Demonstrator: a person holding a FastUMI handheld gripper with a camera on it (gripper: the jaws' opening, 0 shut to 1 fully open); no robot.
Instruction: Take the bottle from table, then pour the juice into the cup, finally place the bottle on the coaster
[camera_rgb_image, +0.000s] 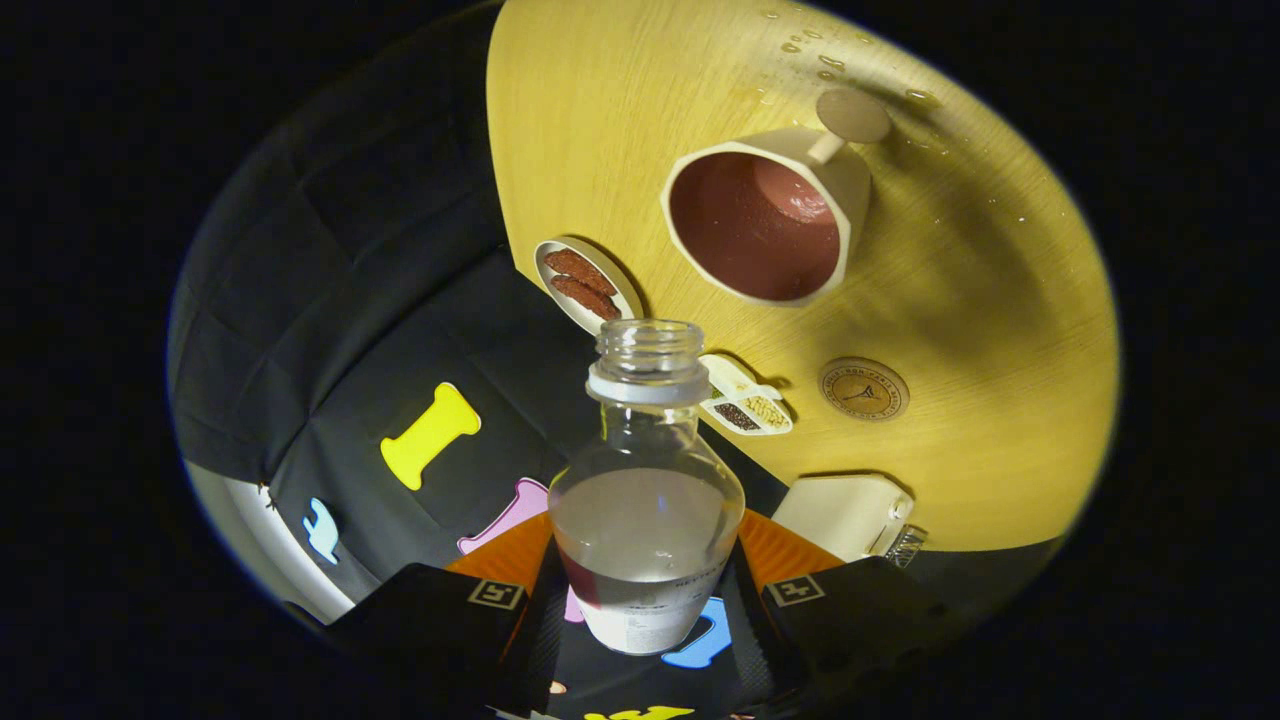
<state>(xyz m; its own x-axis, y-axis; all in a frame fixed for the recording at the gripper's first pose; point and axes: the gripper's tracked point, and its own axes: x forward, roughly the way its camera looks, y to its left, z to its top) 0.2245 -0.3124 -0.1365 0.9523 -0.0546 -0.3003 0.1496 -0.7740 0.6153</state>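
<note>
Wooden table (1000, 300) beyond; tongs (645, 590) clamp bottle (645, 500), base hidden.

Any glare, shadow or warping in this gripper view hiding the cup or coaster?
Gripper view: fisheye bends the table edge; a soft shadow lies between the cup and the coaster, both readable; the bottle, clamped in the gripper jaws, stays sharp.

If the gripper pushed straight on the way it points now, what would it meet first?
The gripper is shut on the bottle, whose open mouth leads. Just beyond it lies the oval dish of brown snacks, so probably that, though depth is unclear.
</note>
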